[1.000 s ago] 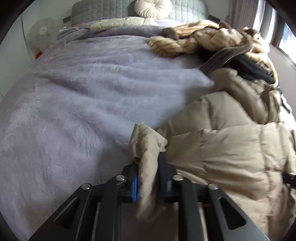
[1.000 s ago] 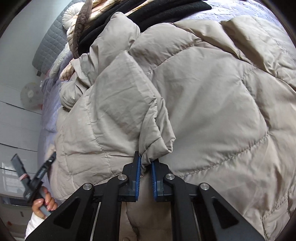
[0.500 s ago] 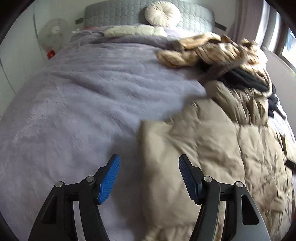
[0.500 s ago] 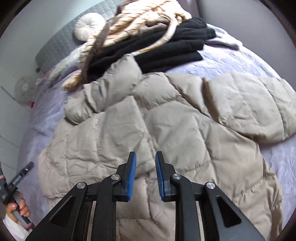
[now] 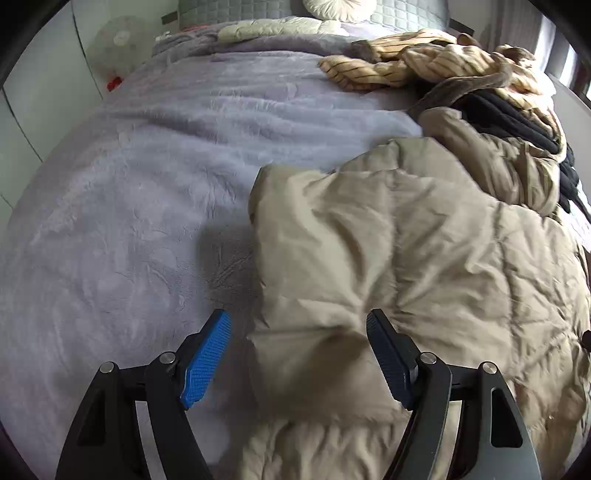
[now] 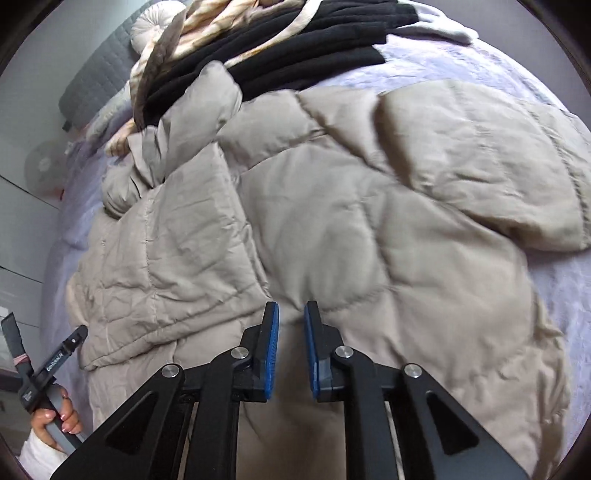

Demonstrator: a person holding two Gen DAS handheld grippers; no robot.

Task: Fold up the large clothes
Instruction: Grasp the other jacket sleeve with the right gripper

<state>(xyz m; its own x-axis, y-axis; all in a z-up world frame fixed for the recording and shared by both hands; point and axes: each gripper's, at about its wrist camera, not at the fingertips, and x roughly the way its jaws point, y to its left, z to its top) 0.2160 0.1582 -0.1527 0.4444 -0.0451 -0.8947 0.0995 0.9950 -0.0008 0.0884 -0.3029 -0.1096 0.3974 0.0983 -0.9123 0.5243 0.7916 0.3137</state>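
A large beige quilted puffer coat (image 5: pixel 406 258) lies spread on the lilac fleece bed cover (image 5: pixel 147 166); it fills the right wrist view (image 6: pixel 351 221) too. My left gripper (image 5: pixel 299 321) is wide open and empty, above the coat's left edge. My right gripper (image 6: pixel 291 310) is open with a narrow gap, empty, above the coat's lower middle. One sleeve (image 6: pixel 498 166) lies out to the right. The left gripper also shows at the lower left of the right wrist view (image 6: pixel 48 365), held by a hand.
A pile of striped tan clothes (image 5: pixel 424 62) and black garments (image 6: pixel 295 48) lies at the coat's far end. A round cushion (image 6: pixel 155 26) and grey quilted headboard (image 5: pixel 240 9) are beyond. A fan (image 5: pixel 118 44) stands left of the bed.
Both grippers let go of the coat's folds and opened. The coat dropped flat onto the bed. Both grippers pulled back and up.
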